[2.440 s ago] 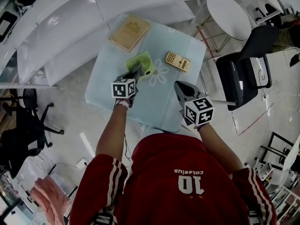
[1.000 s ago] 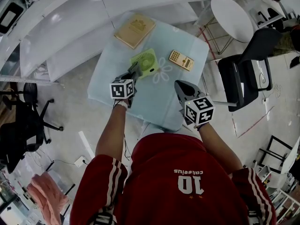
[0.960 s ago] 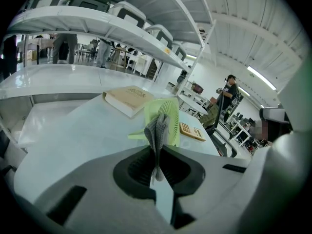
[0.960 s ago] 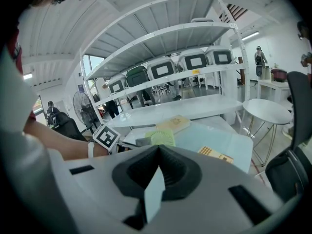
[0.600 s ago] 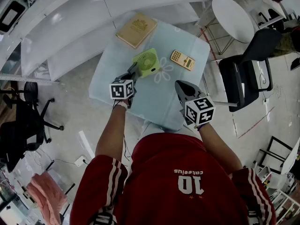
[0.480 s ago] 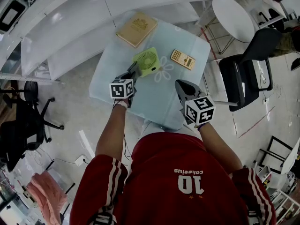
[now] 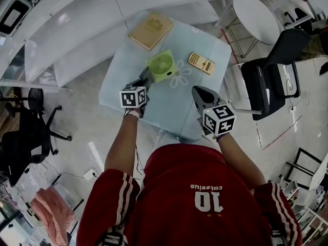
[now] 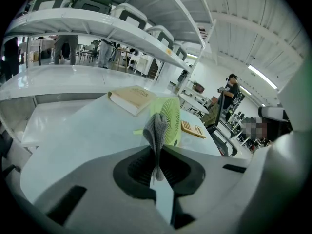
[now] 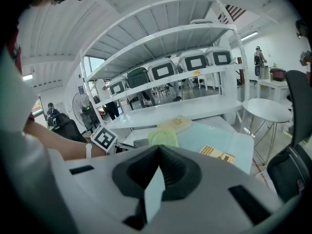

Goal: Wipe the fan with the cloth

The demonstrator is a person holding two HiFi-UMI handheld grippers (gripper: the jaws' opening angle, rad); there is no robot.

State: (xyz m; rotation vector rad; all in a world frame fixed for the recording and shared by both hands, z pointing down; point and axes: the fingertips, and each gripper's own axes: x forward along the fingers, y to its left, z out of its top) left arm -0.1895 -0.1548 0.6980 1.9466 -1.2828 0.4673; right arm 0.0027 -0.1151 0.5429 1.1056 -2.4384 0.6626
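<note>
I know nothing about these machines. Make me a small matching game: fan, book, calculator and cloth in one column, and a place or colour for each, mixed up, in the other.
Things
1. fan
2. book
3. calculator
4. cloth

Place or colour
A. pinched in the left gripper
B. lies at the far corner of the table
C. light green, with a round grille
D. lies flat to the right of the fan

Pairs: 1-C, 2-B, 3-D, 4-A
</note>
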